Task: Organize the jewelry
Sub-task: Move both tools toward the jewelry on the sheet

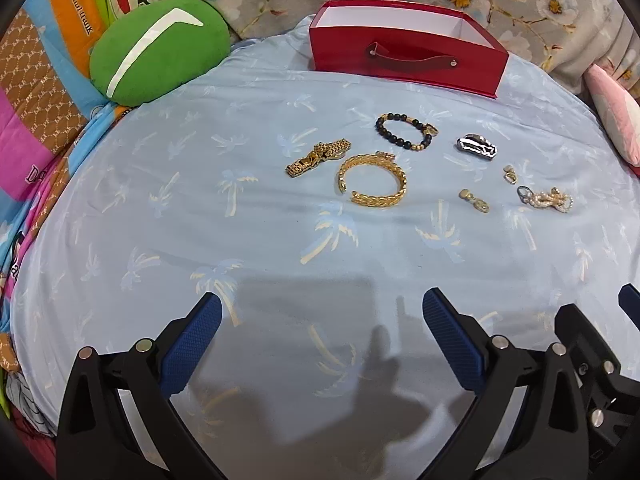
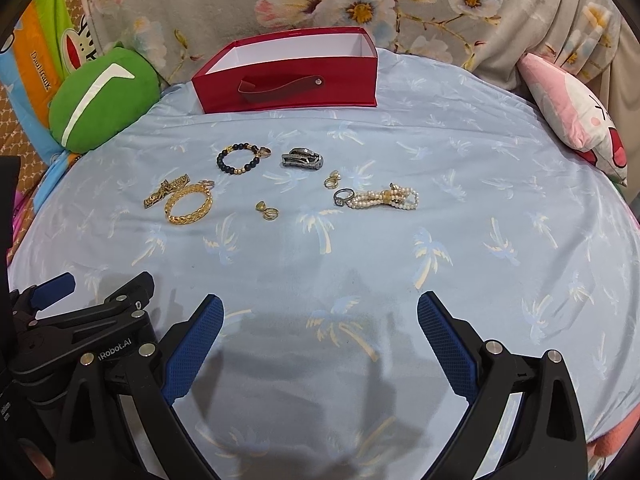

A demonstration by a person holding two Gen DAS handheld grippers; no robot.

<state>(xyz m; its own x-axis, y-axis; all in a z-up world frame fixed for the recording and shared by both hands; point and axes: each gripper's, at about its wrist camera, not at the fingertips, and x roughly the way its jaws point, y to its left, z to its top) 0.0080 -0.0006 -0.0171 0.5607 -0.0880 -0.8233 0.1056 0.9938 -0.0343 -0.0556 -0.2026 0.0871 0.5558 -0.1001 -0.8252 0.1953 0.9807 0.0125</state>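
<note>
Both grippers — left gripper (image 1: 322, 320) and right gripper (image 2: 320, 320) — hover with jaws spread, empty. The jewelry, including a gold bangle (image 1: 374, 178) and pearl bracelet (image 2: 384, 197), lies scattered on the blue sheet (image 1: 200, 220) near the red box (image 1: 404, 50) — farther back.

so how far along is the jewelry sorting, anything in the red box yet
Nothing looks done: what shows of the red box interior is bare. Nothing is in hand; the left gripper and right gripper are open. Left: gold bangle, beaded bracelet, pearl bracelet and the rest on the sheet.

Your two wrist cameras sit side by side, low, facing twelve o'clock; both share the red box (image 1: 404, 58) (image 2: 288, 80).
</note>
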